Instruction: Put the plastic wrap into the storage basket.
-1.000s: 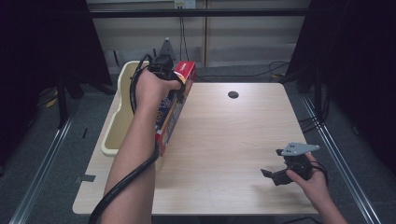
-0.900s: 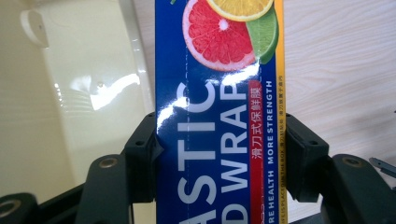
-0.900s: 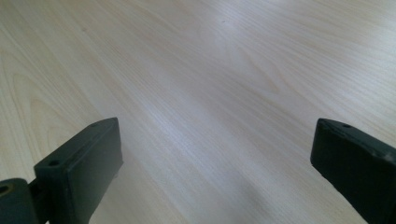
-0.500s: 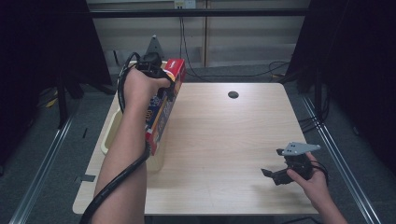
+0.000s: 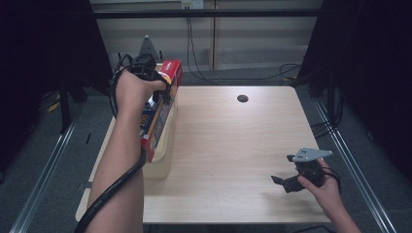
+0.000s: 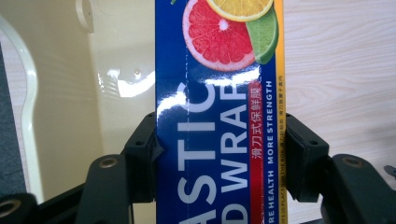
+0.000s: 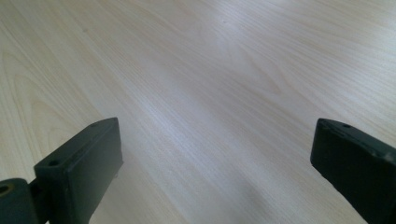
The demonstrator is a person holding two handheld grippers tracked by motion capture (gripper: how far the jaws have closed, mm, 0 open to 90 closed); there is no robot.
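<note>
— So, where is the plastic wrap box right now?

— Upper left of the high view, at the left edge of the table. The left claw has it clamped near its far end, and the box slants down toward the bottom of the frame, its lower end inside or against the cream tub that sits on that table edge.

— Is the grip plain to see?

— Yes. In the left gripper view both black pads press the long sides of the box, one at centre left, one at centre right. The blue face with white lettering and citrus slices runs up the middle of the frame. The glossy cream wall of the tub lies on the left, bare wood on the right.

— Does the box touch the tub floor?

— I cannot tell; the arm and the tub wall hide its lower end.

— And the other hand?

— Lower right of the high view, the right claw hovers low over the table, well apart from the box. Its own view shows the jaws spread wide with only wood grain between them.

— Anything else on the table?

— A small dark round spot near the far edge, upper middle.
</note>
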